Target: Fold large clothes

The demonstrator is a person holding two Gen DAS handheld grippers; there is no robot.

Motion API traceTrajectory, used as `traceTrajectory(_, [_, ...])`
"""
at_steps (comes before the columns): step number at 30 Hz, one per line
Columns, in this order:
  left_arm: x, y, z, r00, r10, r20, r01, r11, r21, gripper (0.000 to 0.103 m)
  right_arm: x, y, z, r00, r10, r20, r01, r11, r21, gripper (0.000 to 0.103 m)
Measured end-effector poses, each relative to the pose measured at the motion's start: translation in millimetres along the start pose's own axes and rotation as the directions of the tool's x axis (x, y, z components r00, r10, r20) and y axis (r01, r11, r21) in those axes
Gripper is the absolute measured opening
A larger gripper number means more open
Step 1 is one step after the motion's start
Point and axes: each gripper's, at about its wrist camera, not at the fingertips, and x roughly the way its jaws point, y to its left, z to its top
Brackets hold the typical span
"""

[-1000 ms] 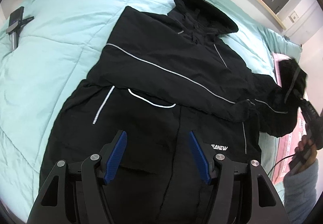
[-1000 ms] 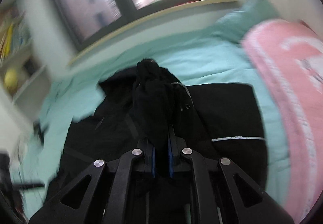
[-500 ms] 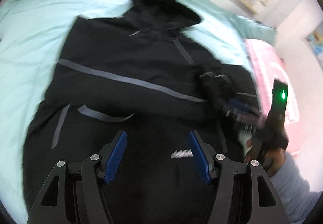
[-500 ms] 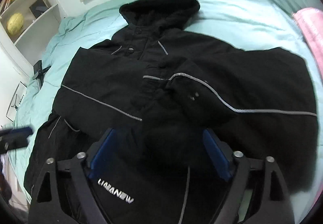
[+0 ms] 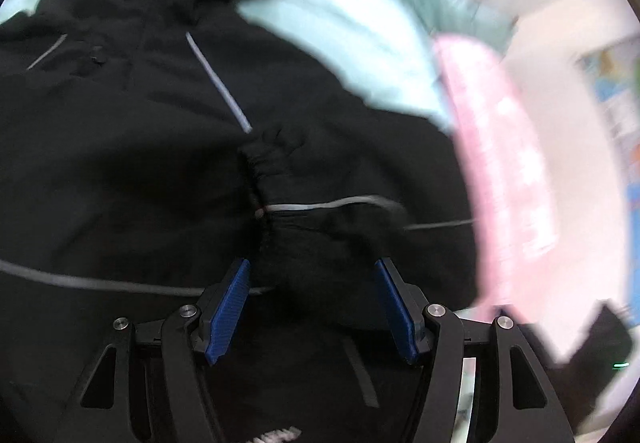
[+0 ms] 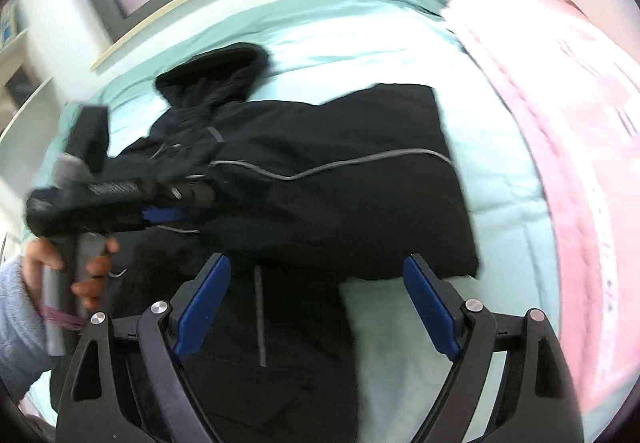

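Jacket [image 5: 140, 171] cuff lies between left gripper [image 5: 312, 307] pads, unpinched.

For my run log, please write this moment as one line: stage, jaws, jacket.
stage: sleeve folded across body | left gripper: jaws open over cuff | right gripper: jaws open, empty | black jacket: flat on bed

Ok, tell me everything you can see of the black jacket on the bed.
The black jacket is a hooded, matte, slightly crinkled garment with thin grey reflective piping and white lettering low on the front. It lies front-up on the mint quilt, hood toward the window. One sleeve is folded across the chest; its gathered elastic cuff rests mid-body. The left gripper hovers open over that sleeve; whether it touches is unclear. The right gripper is open, clear of the fabric.
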Motion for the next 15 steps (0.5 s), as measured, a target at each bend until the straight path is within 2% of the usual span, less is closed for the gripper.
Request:
traceTrajectory(2, [16.3, 0.2, 2.6, 0.999, -0.026, -0.021, 0.026, 1.000, -0.001, 0.065, -0.4, -9.1, -2.2, 1.000, -0.014, -0.004, 0.014, 0.999, 0.034, 0.089])
traceTrajectory(3, [16.2, 1.4, 3.1, 0.998, -0.059, 0.003, 0.059, 0.998, -0.023, 0.048, -1.5, -15.2, -2.5, 1.000, -0.024, -0.008, 0.024, 0.998, 0.049, 0.089])
traceTrajectory(5, [6.0, 1.7, 1.9, 0.993, -0.090, 0.080, 0.092, 0.995, -0.027, 0.025, -0.4, -17.9, -2.9, 0.999, -0.035, -0.012, 0.036, 0.998, 0.060, 0.089])
traceTrajectory(6, [-3.2, -2.1, 1.4, 0.989, -0.081, 0.127, 0.082, 0.997, -0.006, 0.019, -0.8, -20.7, -2.9, 0.999, -0.038, -0.015, 0.039, 0.997, 0.064, 0.089])
traceTrajectory(9, [-29.4, -9.7, 0.0, 0.982, -0.050, 0.180, 0.044, 0.998, 0.040, 0.017, -0.5, -23.1, -3.3, 0.999, -0.043, -0.024, 0.044, 0.996, 0.071, 0.089])
traceTrajectory(11, [-58.4, -9.2, -2.1, 0.969, -0.059, 0.241, 0.049, 0.998, 0.044, 0.017, -0.8, -22.3, -1.8, 0.999, -0.040, -0.022, 0.042, 0.997, 0.067, 0.089])
traceTrajectory(15, [-136.1, 0.0, -4.6, 0.917, -0.030, 0.398, -0.007, 0.996, 0.090, 0.017, -2.4, -17.2, 0.2, 1.000, -0.018, -0.025, 0.019, 0.999, 0.038, 0.089])
